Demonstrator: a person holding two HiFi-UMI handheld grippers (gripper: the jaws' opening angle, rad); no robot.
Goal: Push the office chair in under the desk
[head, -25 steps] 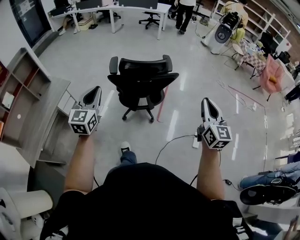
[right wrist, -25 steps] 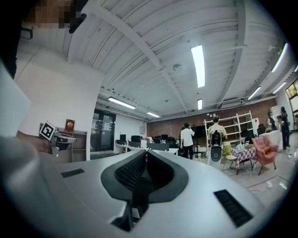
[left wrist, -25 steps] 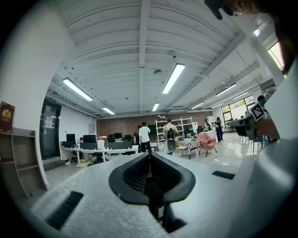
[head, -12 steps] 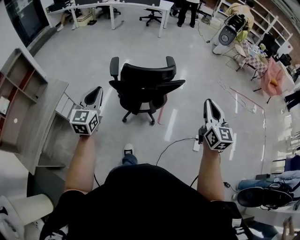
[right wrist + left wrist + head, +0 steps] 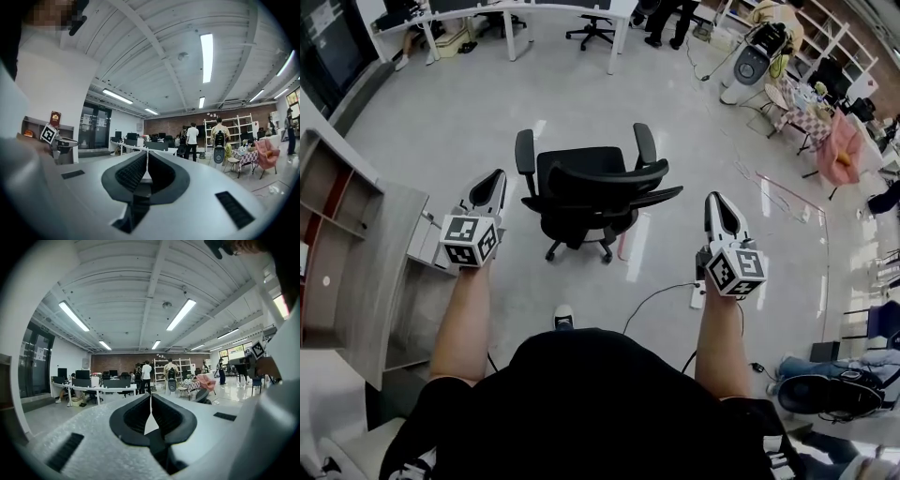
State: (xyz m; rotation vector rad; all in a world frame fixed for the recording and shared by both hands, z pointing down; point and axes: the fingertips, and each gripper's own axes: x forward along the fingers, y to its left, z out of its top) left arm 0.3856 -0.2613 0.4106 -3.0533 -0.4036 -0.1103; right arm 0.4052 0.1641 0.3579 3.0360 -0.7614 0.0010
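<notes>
Progress nil: office chair [image 5: 592, 187] stands out on the open floor [image 5: 478, 112], well apart from the grey desk [image 5: 389, 239] at left. Jaws together and empty, left gripper [image 5: 493, 180] and right gripper [image 5: 716, 201] hang short of it, not touching. Whole push remains.

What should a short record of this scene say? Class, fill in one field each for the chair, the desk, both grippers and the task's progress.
chair: black office chair standing on open floor, backrest towards the person
desk: grey desk at the left, apart from the chair
left gripper: shut, empty, not touching the chair
right gripper: shut, empty, not touching the chair
progress: chair not yet under the desk
</notes>
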